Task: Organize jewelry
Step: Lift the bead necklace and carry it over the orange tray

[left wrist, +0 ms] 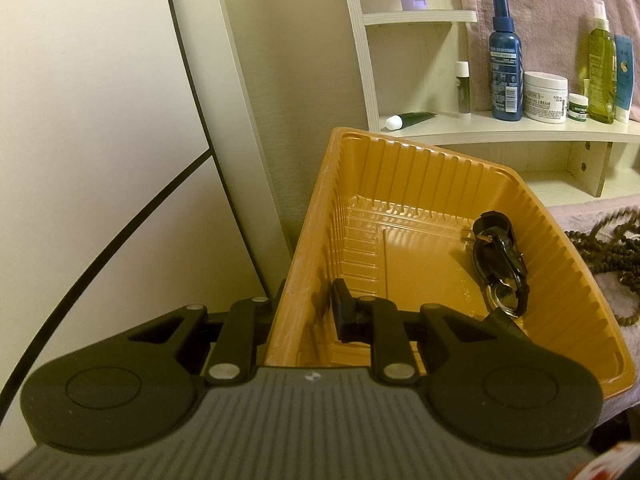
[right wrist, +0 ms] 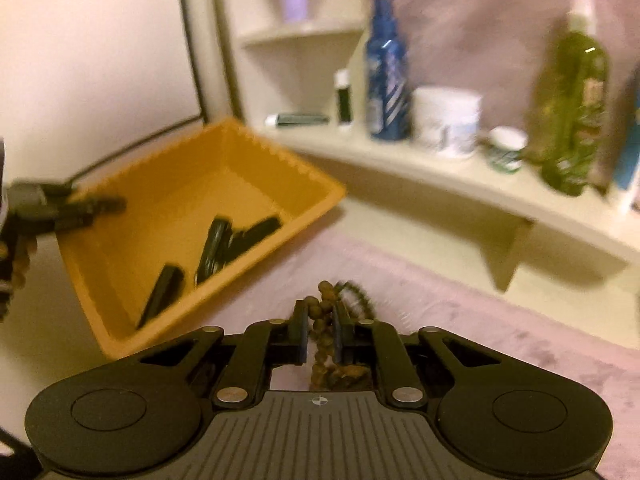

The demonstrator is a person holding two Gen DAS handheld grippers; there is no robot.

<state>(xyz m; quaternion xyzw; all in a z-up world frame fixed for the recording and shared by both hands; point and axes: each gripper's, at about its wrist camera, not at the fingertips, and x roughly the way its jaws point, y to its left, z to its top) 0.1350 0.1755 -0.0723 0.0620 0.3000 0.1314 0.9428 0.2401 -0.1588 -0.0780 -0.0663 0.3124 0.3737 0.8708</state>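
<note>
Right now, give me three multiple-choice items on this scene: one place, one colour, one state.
1. Where is the black watch?
A. on the shelf
B. inside the tray
C. on the pink cloth

2. What colour is the tray?
A. orange
B. white
C. blue

3. What are the right tongs doing?
A. standing open and empty
B. clamping the tray's rim
C. closed on the bead necklace

Answers: 1 B, it lies on the tray's floor. 2 A, its ribbed walls are orange. 3 C, beads sit pinched between the pads.
</note>
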